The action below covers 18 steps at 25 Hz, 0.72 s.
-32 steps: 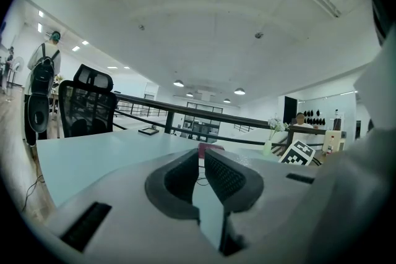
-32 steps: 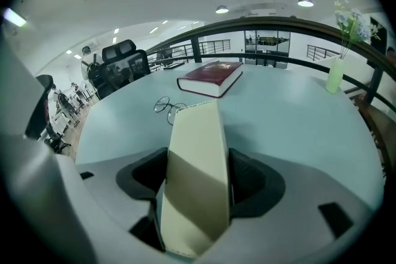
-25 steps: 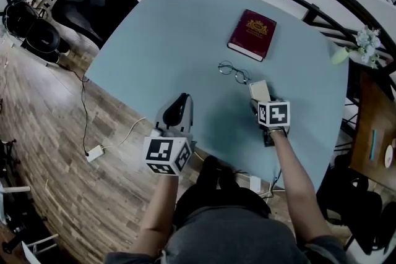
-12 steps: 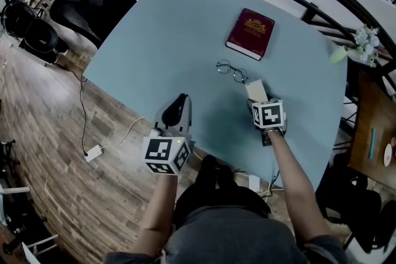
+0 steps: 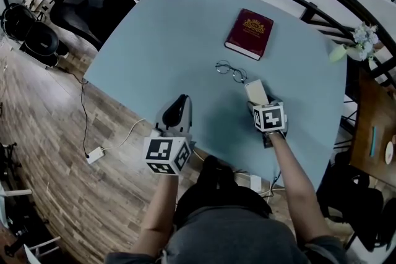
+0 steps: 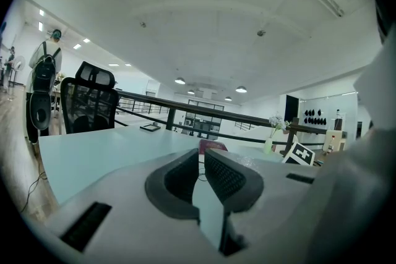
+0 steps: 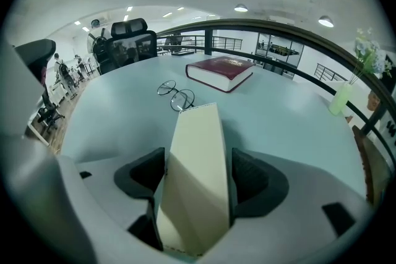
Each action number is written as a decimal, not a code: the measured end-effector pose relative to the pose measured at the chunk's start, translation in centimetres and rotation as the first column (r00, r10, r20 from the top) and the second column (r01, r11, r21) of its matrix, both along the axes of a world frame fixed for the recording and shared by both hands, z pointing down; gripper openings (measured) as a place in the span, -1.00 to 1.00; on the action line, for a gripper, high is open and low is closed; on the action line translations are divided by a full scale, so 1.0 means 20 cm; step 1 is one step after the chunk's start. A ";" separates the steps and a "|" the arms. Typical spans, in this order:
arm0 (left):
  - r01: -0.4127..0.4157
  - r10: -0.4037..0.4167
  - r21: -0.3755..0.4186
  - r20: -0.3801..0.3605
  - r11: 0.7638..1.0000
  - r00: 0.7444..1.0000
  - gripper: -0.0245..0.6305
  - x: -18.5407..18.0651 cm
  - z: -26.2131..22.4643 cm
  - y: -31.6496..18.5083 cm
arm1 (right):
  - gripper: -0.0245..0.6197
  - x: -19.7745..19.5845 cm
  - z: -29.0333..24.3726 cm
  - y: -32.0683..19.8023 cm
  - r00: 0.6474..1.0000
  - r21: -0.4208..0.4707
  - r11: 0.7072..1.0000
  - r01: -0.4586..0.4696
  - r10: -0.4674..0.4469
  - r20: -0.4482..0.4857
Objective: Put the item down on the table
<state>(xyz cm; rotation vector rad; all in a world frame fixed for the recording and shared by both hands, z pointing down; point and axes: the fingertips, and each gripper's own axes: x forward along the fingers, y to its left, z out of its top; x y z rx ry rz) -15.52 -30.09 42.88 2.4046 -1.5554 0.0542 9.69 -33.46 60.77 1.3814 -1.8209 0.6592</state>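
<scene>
The right gripper points steeply down at the bench with a cream box standing lengthwise between its fingers. In the right gripper view the box fills almost the whole space between the two dark pads. Its near end sits deep at the root of the fingers and its far end reaches out past their tips. These fingers have just been opening and stand wide apart. A thin dark line shows between the box and the right-hand finger. On the left-hand finger the box edge runs so close that contact cannot be ruled out, but neither pad looks pressed into it. From the head view the box lies at the bench surface just ahead of the fingertips. Whether it rests flat there cannot be told.

Just beyond the box's far end, ahead of the fingertips, lies a pair of glasses, near the box but apart from it. Farther ahead of the fingers lies a dark red book, well apart from the box.

The left gripper is held nearly level over the near edge of the bench, well to the left of the box. Its fingers are drawn together with only a narrow slit between them, and nothing is in that slit.
</scene>
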 end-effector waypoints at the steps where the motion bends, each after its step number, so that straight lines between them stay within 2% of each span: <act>1: -0.002 0.002 0.001 0.001 1.000 1.000 -0.83 0.00 0.00 0.00 | 0.17 -0.01 -0.01 0.00 1.000 0.011 1.000 0.003 -0.003 0.007; 6: -0.008 0.008 0.009 0.005 1.000 1.000 -0.83 0.01 -0.02 0.01 | 0.18 -0.03 -0.10 -0.03 0.999 0.078 0.997 -0.005 0.002 0.034; 10: -0.007 0.007 0.016 0.011 1.000 1.000 -0.83 0.01 -0.03 0.01 | 0.16 -0.06 -0.28 -0.06 0.996 0.180 0.984 -0.022 0.006 0.087; 14: -0.008 0.008 0.025 0.011 1.000 1.000 -0.83 0.02 -0.04 0.02 | 0.07 -0.10 -0.51 -0.06 0.985 0.307 0.950 -0.052 -0.002 0.173; 18: -0.017 0.016 0.036 0.011 0.999 1.000 -0.83 0.04 -0.06 0.03 | 0.00 -0.12 -0.73 -0.02 0.972 0.424 0.902 -0.081 -0.022 0.232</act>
